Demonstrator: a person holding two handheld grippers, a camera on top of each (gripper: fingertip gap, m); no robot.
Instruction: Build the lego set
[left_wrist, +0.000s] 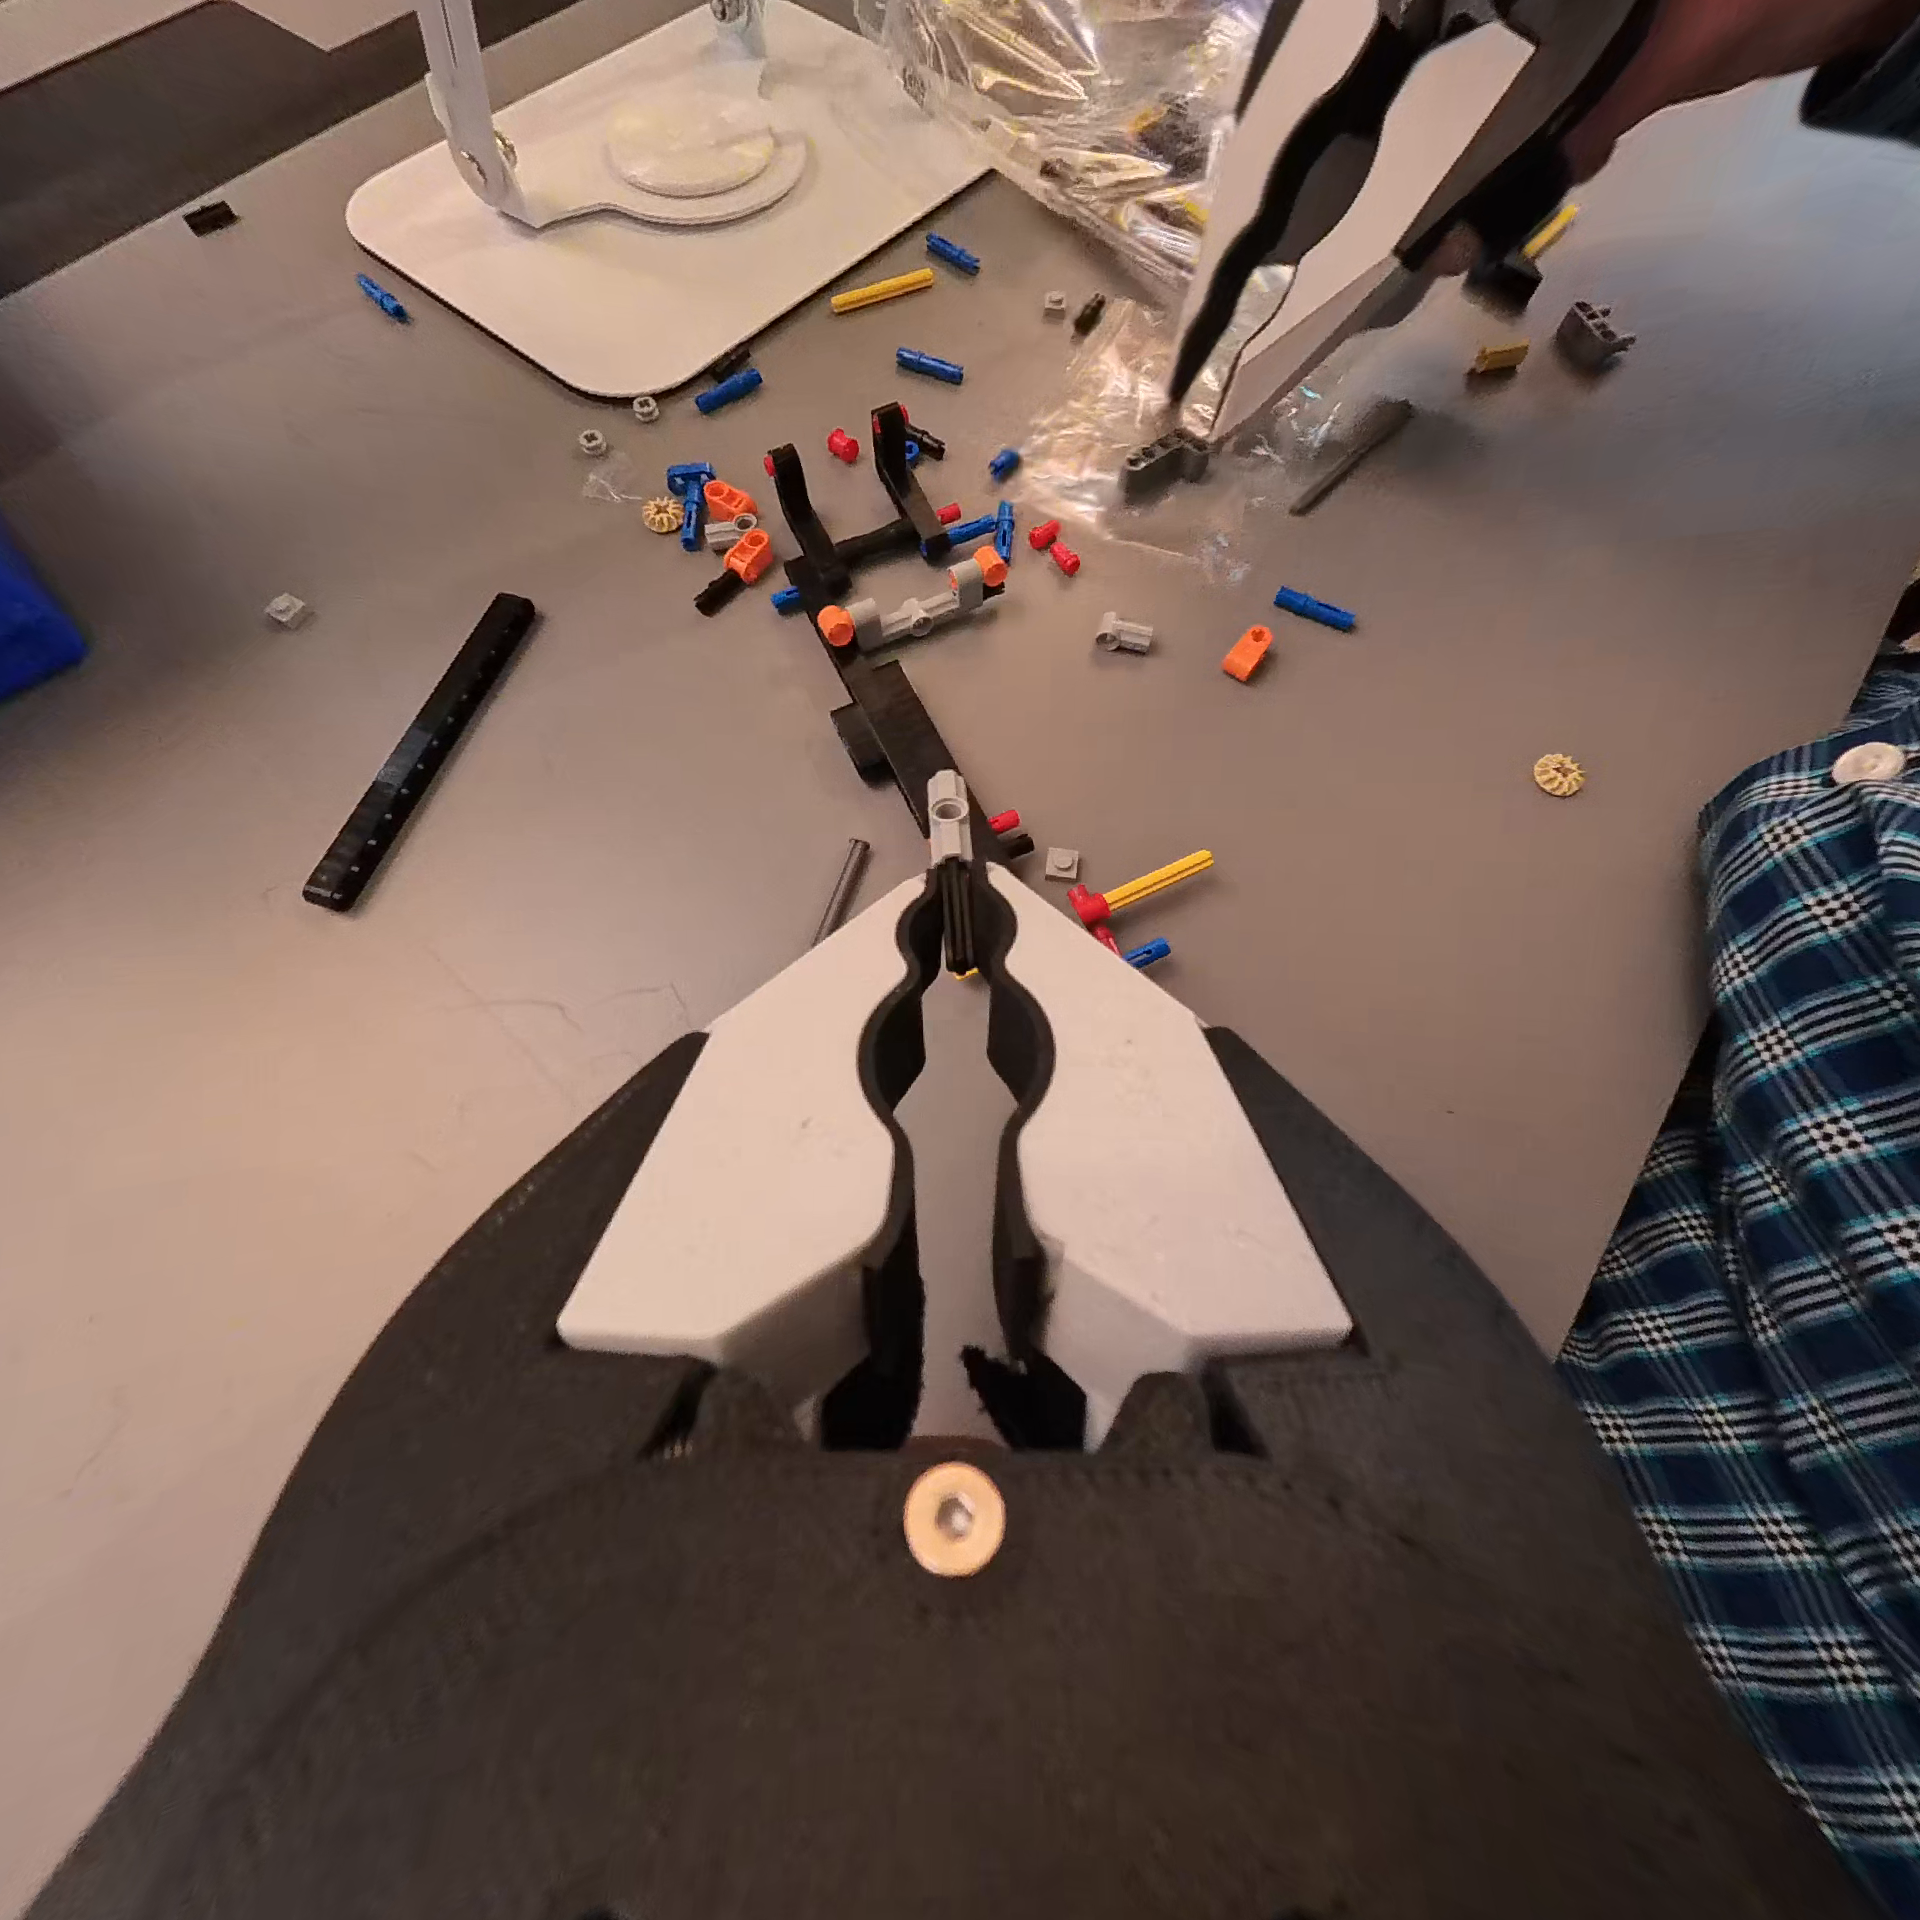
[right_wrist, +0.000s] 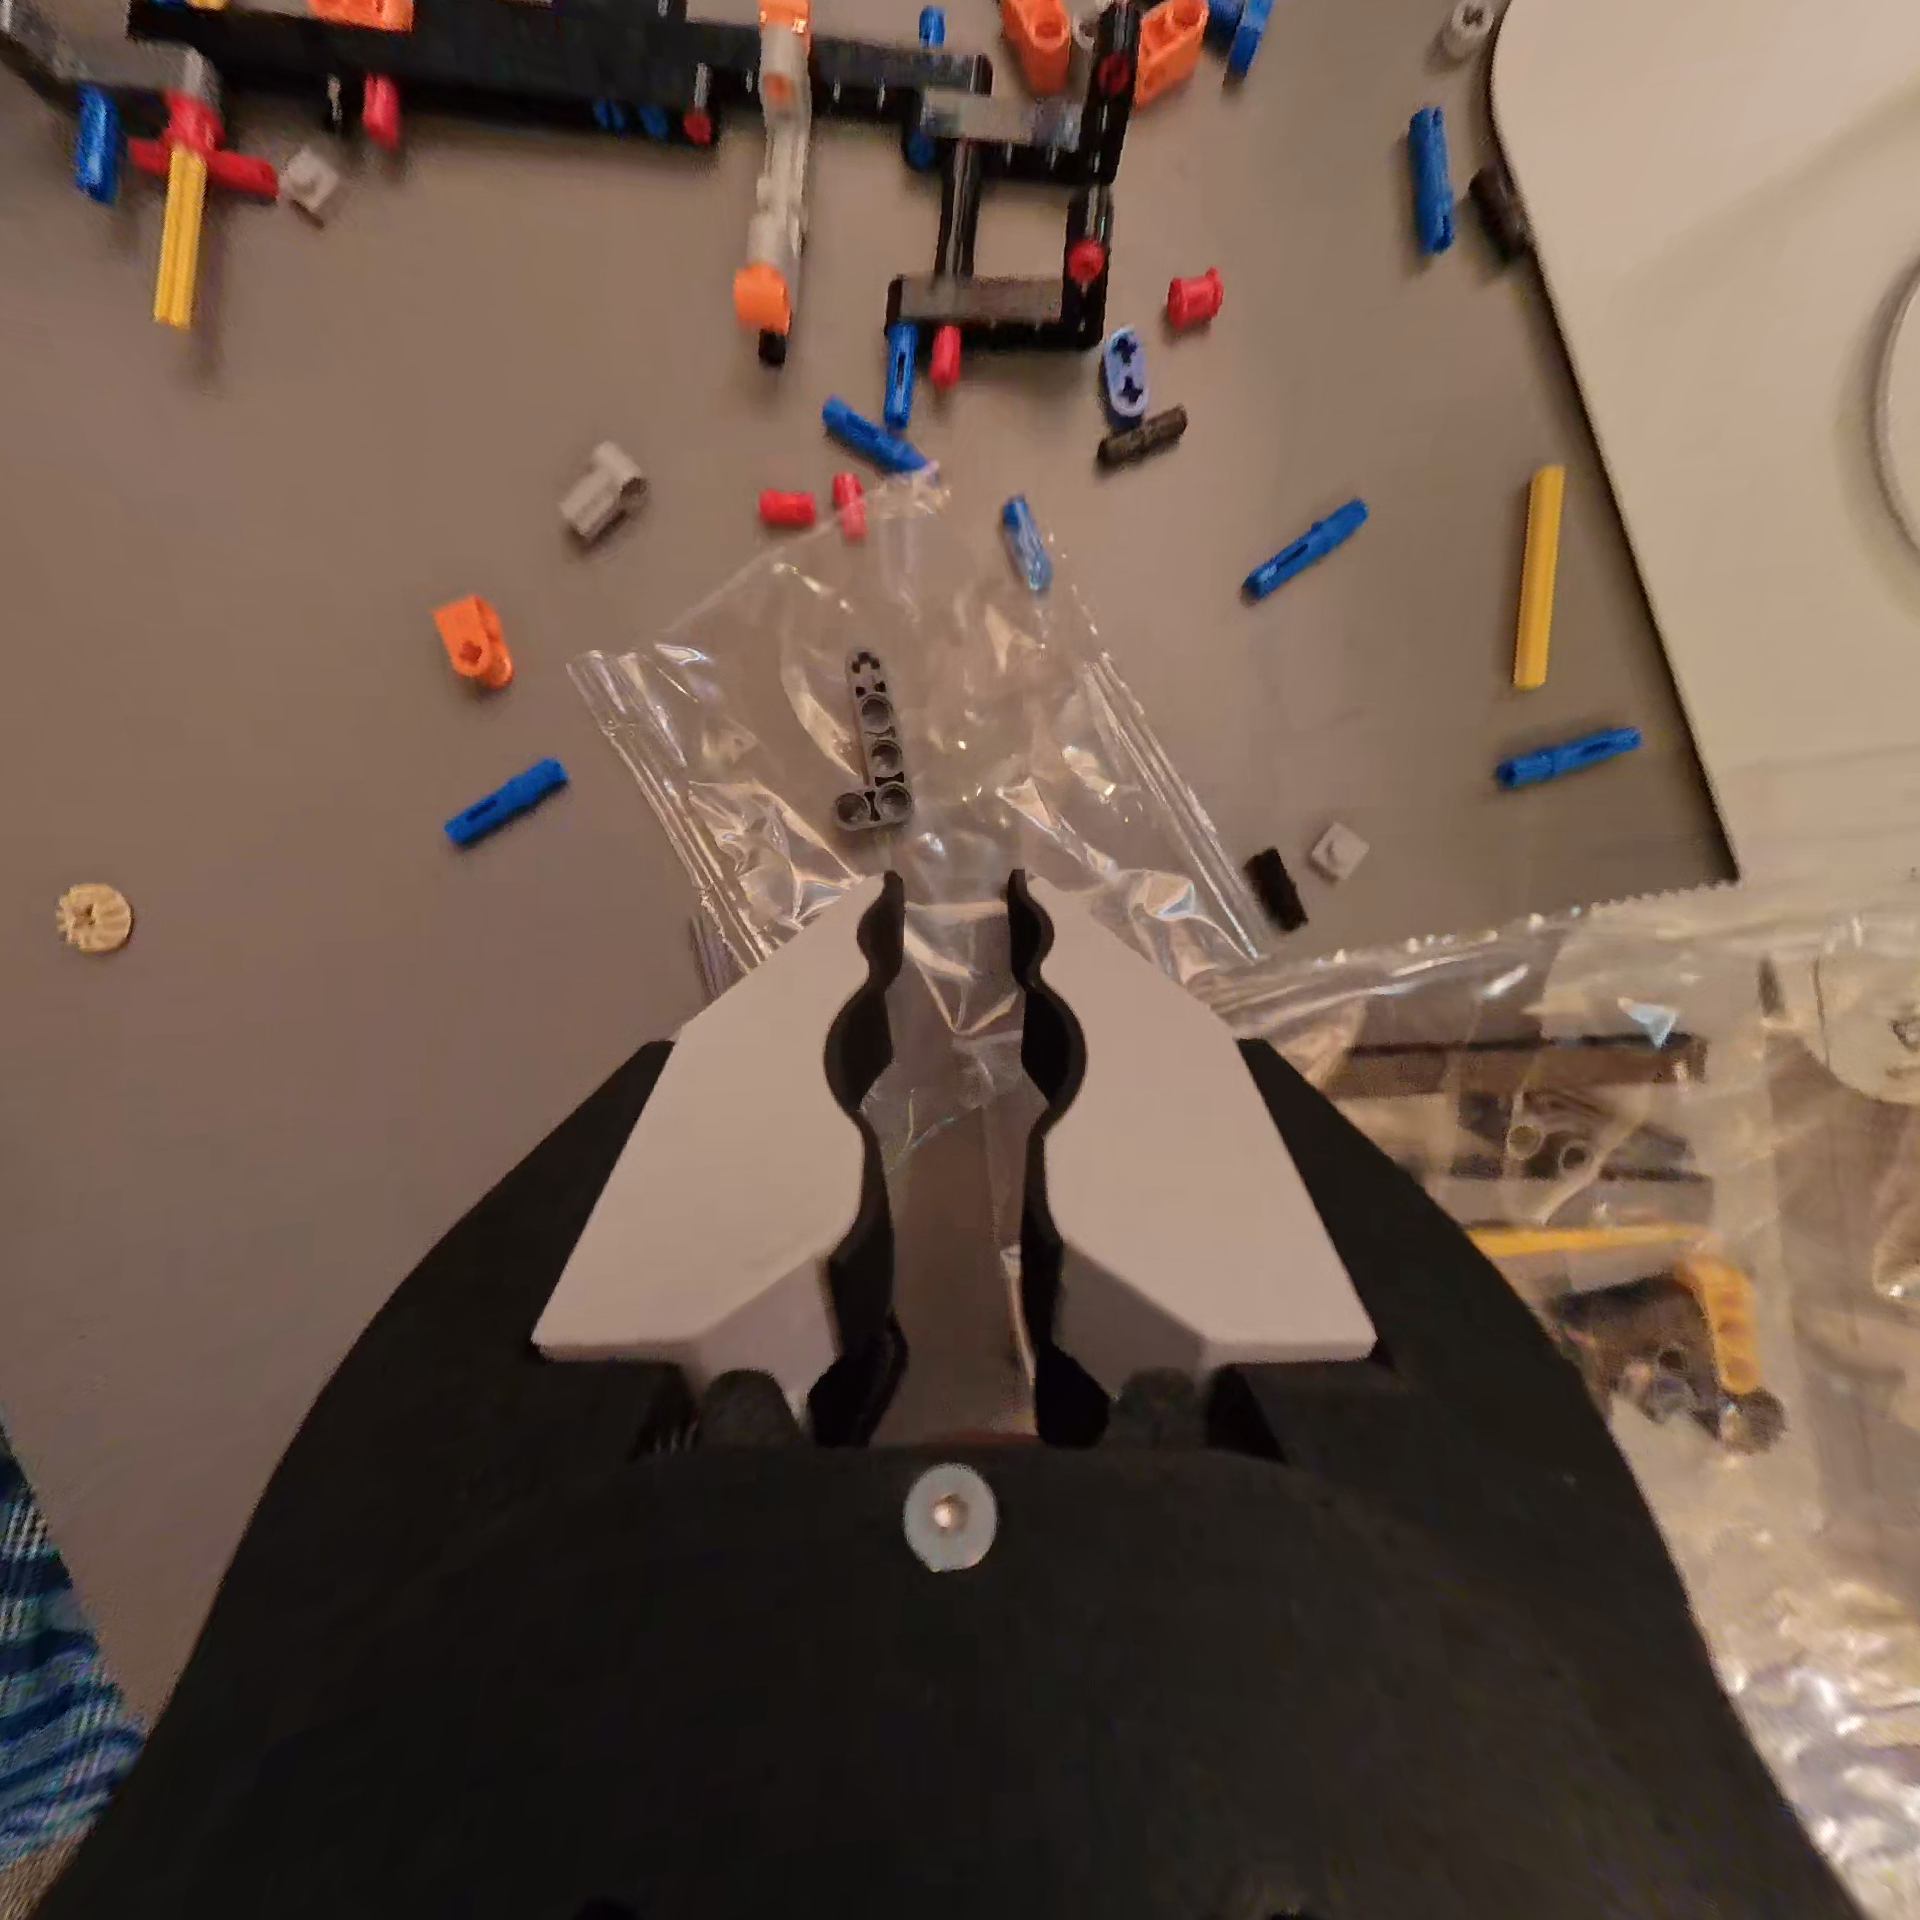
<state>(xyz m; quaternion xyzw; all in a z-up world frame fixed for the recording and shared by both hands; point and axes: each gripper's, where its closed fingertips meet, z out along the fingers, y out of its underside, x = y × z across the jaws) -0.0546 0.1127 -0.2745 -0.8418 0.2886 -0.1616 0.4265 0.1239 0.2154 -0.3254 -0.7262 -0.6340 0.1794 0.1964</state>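
A: Fingers? Left gripper (left_wrist: 956, 902) clamped a black axle (left_wrist: 957, 920) carrying a grey connector (left_wrist: 947, 828); right gripper (right_wrist: 951, 883) apart.

B: Only right view showed the L-beam (right_wrist: 875, 746), twelve o'clock, on a clear bag (right_wrist: 831, 727). No legible writing.

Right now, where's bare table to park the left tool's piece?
Bare table lies between the long black beam and the left tool, and right of the black assembly before the tan gear. Crowded: around that assembly and the clear bags.

black lego frame (left_wrist: 883, 717) flat on table | loose pins scattered around
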